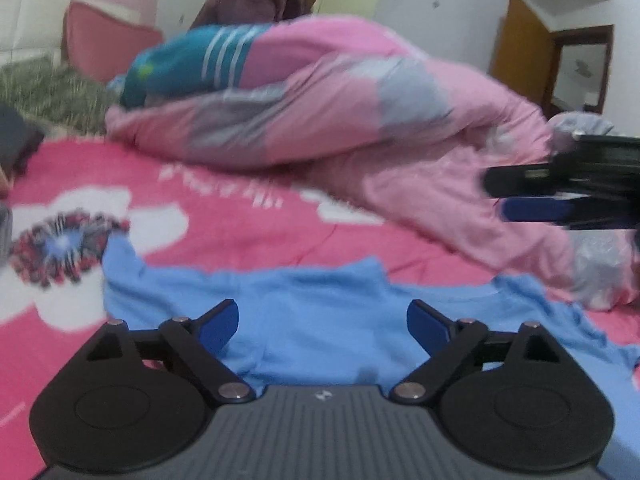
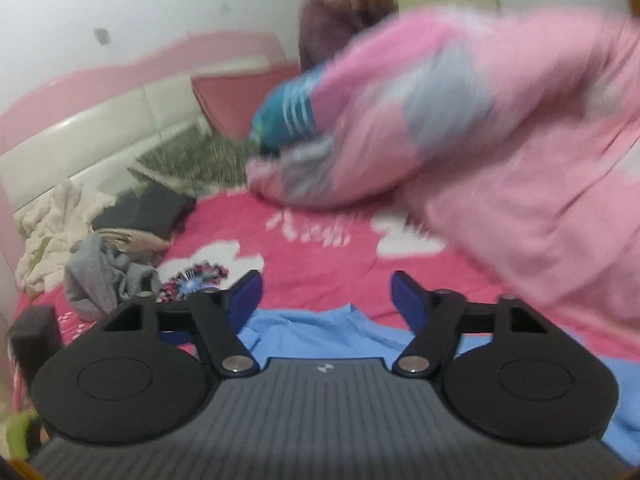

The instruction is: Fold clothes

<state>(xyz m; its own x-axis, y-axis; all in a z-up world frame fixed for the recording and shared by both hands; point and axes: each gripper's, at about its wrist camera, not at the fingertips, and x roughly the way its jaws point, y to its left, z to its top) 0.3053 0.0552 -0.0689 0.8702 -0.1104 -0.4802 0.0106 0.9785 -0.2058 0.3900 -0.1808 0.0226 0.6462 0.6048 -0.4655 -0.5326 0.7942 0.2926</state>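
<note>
We see both hand-held grippers, left (image 1: 322,326) and right (image 2: 326,300), spread apart, empty, above the blue shirt (image 1: 320,320) lying on the bed (image 1: 240,216); next, we judge, gripping its edges.

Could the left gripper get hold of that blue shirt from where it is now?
Probably yes. The left gripper is open, with the blue shirt spread on the bedspread directly ahead of its fingers, and nothing lies between them.

My left gripper (image 1: 322,326) shows a ribbed grey body (image 1: 320,436) with a small white logo, black round discs at nine and three o'clock, silver rivets and blue pads (image 1: 218,326); my right gripper (image 2: 326,300) looks identical.
</note>
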